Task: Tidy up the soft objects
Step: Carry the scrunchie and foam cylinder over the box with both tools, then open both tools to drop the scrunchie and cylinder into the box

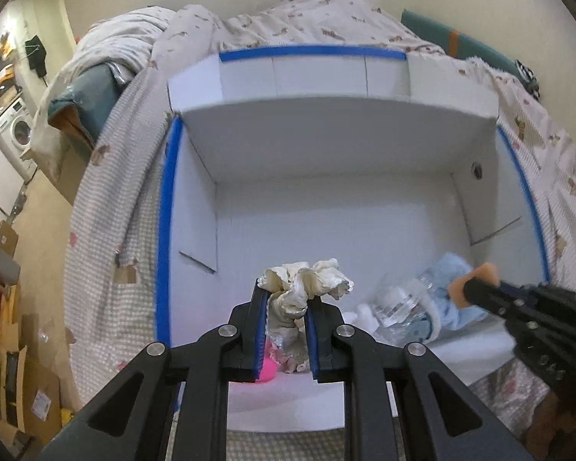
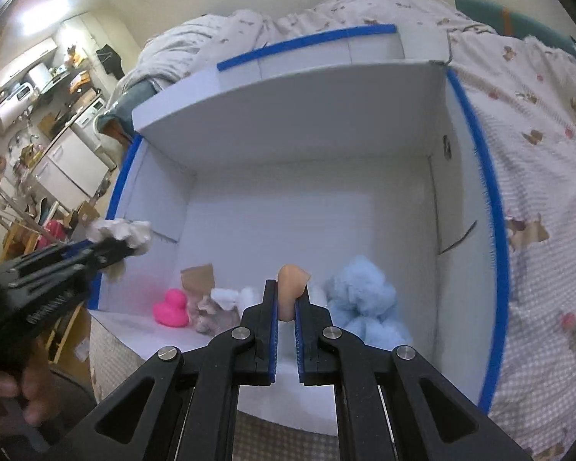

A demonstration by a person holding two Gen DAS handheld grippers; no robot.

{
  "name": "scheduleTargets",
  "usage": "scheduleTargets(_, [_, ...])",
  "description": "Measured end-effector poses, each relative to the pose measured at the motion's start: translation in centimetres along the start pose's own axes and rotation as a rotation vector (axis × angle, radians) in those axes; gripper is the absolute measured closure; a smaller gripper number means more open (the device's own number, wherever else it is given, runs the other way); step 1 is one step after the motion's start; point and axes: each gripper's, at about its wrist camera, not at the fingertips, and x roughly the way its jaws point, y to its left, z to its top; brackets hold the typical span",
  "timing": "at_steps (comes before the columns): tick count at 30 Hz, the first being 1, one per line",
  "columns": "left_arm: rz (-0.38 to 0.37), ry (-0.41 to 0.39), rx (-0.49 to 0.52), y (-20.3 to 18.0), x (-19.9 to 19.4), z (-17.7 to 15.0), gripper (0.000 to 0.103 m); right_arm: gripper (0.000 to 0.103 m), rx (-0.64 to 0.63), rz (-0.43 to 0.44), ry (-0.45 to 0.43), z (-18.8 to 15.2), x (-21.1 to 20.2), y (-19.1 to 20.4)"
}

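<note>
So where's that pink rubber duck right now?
In the right wrist view, the pink duck sits on the white box floor, near-left corner, beside a small pale plush.

Your left jaws cover most of the duck [image 1: 268, 369] and the small plush [image 1: 288, 357] behind them; only slivers show between the pads. Right of those jaws, the clear plastic wrapper [image 1: 397, 303] masks part of the blue plush [image 1: 447, 299], and you cannot tell what it holds. In the right view, your jaws hide the peach piece's [image 2: 290, 288] lower end. The shelf clutter [image 2: 38, 77] far left is too small to read.
</note>
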Motion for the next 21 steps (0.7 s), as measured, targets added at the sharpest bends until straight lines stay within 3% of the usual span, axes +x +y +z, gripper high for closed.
scheduleTargets(9, [0.010,0.038,0.017,-1.0,2.4,-0.7,0.085,0.094,-0.010,-0.026,0.036,0.3,2.2,0.3])
scheduleTargets(14, [-0.019,0.062,0.007,-1.5,2.5,-0.9,0.068,0.094,-0.017,-0.028,0.042,0.5,2.9,0.8])
scheduleTargets(16, [-0.009,0.067,0.002,-1.6,2.5,-1.0,0.053,0.094,-0.016,-0.034,0.040,0.3,2.8,0.6])
scheduleTargets(21, [0.010,0.046,0.009,-1.7,1.9,-1.2,0.046,0.094,-0.002,-0.051,0.037,0.4,2.8,0.2])
